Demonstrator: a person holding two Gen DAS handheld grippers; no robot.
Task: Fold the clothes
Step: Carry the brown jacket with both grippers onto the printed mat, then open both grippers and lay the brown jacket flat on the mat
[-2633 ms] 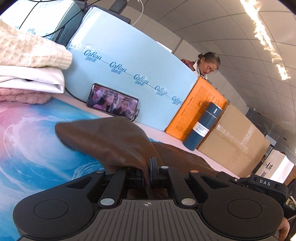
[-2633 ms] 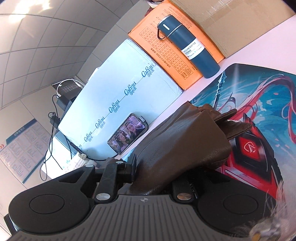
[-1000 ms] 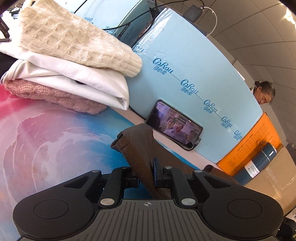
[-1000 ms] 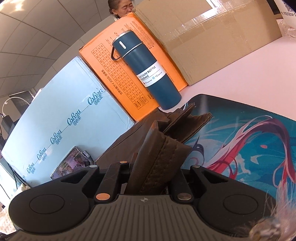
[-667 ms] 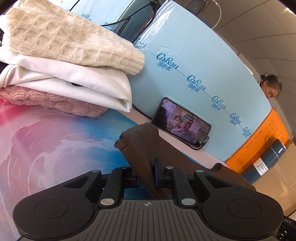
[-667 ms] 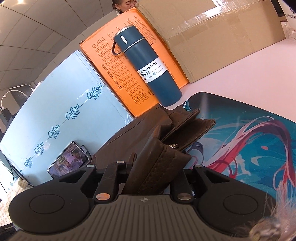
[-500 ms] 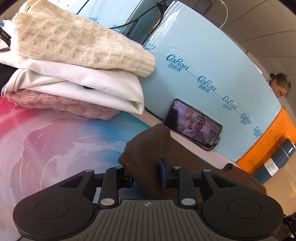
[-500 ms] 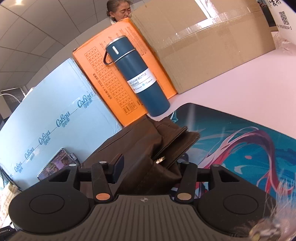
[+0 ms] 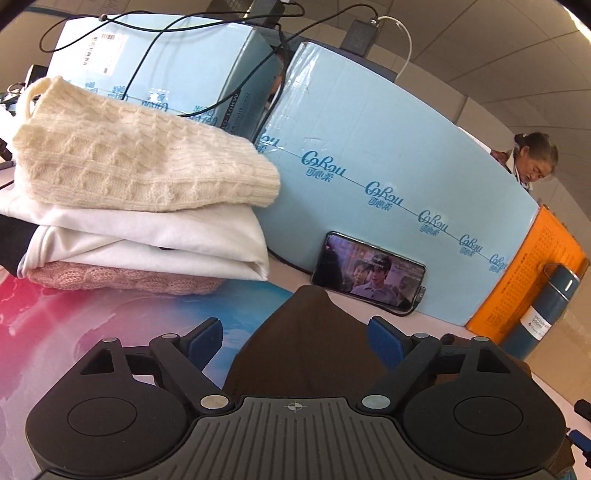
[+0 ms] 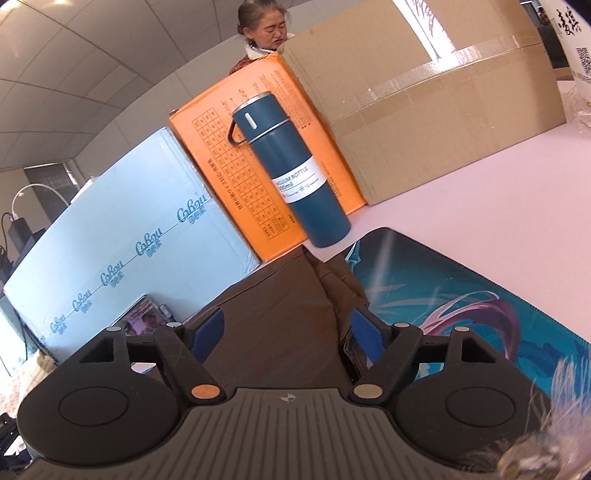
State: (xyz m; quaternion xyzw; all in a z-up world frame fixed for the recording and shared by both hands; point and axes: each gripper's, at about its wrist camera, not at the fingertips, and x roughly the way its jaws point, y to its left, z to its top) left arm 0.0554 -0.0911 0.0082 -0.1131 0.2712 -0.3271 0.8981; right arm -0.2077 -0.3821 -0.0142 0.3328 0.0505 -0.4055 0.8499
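A dark brown garment (image 9: 306, 343) lies folded on the colourful mat (image 9: 74, 321). It also shows in the right wrist view (image 10: 280, 325). My left gripper (image 9: 295, 334) is open, its blue-padded fingers apart on either side of the garment's raised fold. My right gripper (image 10: 286, 328) is open too, its fingers straddling the garment's other end near the mat (image 10: 461, 295). Neither gripper holds the cloth.
A stack of folded clothes (image 9: 140, 206), cream knit on top, stands at the left. A phone (image 9: 369, 275) leans on a light blue box (image 9: 388, 155). A blue vacuum bottle (image 10: 291, 173) stands before an orange box (image 10: 240, 147) and a cardboard box (image 10: 424, 103). A woman (image 10: 262, 26) sits behind.
Both grippers have opened and let go of the brown garment, which now rests on the mat between their fingers. Both have drawn back slightly.
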